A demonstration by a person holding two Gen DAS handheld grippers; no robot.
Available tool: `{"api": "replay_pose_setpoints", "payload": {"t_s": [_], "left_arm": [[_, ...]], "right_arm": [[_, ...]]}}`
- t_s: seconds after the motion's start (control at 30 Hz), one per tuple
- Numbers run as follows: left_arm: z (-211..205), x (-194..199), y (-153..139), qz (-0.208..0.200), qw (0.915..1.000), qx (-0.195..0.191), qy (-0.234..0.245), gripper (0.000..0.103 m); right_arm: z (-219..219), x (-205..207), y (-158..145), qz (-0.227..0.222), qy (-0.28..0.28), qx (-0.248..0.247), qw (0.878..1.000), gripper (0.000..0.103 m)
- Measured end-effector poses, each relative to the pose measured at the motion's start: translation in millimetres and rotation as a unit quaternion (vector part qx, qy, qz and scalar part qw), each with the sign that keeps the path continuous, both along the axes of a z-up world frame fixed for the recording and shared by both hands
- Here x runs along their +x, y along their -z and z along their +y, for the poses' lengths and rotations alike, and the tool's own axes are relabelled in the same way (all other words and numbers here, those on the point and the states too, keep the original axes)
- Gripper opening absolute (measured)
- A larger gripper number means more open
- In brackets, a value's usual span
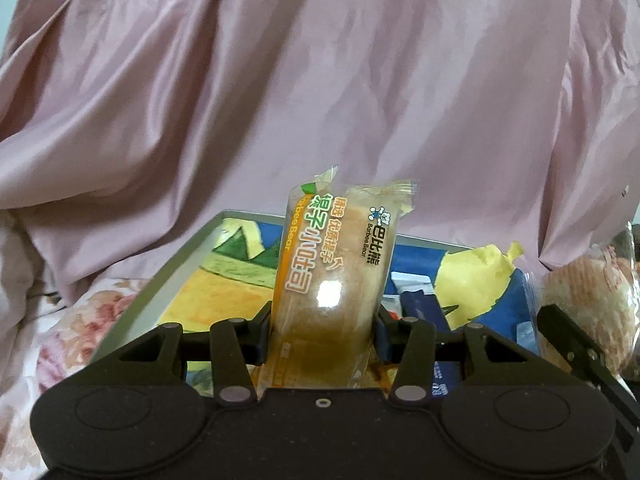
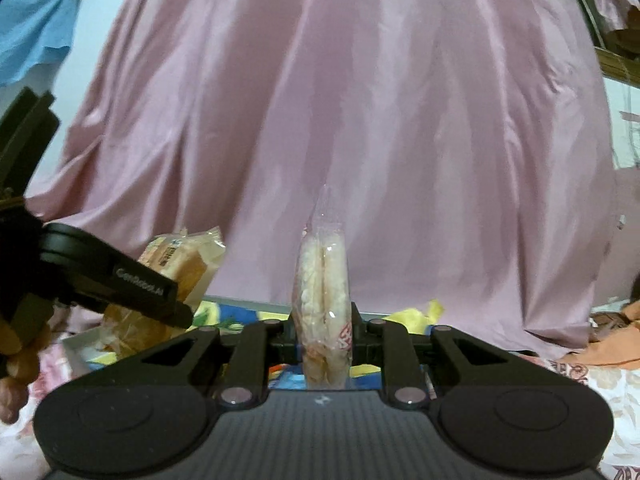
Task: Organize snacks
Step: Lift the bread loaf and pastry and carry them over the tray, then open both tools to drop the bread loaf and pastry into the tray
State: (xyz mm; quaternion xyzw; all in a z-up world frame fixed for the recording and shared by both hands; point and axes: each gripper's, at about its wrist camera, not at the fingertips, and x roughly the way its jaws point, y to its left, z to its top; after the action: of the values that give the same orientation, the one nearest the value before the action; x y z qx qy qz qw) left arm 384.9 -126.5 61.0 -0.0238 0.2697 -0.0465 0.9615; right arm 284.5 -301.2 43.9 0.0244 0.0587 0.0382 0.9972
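2 snack packs (image 1: pixel 332 280) (image 2: pixel 322 300) in jaws

Both grippers, left gripper (image 1: pixel 324 336) and right gripper (image 2: pixel 322 340), are matte black with round silver pivot pins.

A home, most likely a bedroom. Beyond the tongs, a large pink satin curtain (image 2: pixel 360 120) hangs in soft folds and fills nearly the whole background. Below and to either side of the tongs lies a floral bed sheet (image 1: pixel 60 340) printed with pink roses on a pale ground. A colourful cartoon-printed tray (image 1: pixel 160 292) rests on it just ahead of the tongs. Blue fabric (image 2: pixel 32 28) hangs high up to the left, and orange cloth (image 2: pixel 600 344) lies crumpled low on the right
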Motion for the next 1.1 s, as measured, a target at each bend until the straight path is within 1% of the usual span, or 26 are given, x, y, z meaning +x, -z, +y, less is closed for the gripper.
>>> {"api": "replay_pose_setpoints", "payload": {"t_s": [0.17, 0.37, 0.6, 0.93, 1.1], "left_arm": [[-7.6, 3.4, 5.4, -0.005, 0.9997, 0.018, 0.016, 0.049], [-9.6, 5.7, 7.2, -0.001, 0.9993, 0.027, 0.024, 0.049], [-5.1, 8.4, 8.2, 0.007, 0.9996, 0.016, 0.021, 0.049], [-3.9, 9.2, 8.6, 0.011, 0.9998, 0.009, 0.017, 0.050], [-1.6, 10.1, 9.5, 0.013, 0.9999, -0.001, 0.007, 0.050]], "right_arm": [[-10.5, 10.2, 5.3, 0.014, 0.021, 0.008, 1.000, 0.022], [-8.4, 15.5, 7.3, 0.037, 0.021, 0.006, 0.999, 0.022], [-5.3, 20.2, 9.7, 0.058, 0.002, 0.008, 0.998, 0.022], [-1.3, 25.7, 9.9, 0.068, -0.012, 0.004, 0.998, 0.022], [1.1, 28.7, 9.9, 0.074, -0.030, 0.003, 0.997, 0.025]]}}
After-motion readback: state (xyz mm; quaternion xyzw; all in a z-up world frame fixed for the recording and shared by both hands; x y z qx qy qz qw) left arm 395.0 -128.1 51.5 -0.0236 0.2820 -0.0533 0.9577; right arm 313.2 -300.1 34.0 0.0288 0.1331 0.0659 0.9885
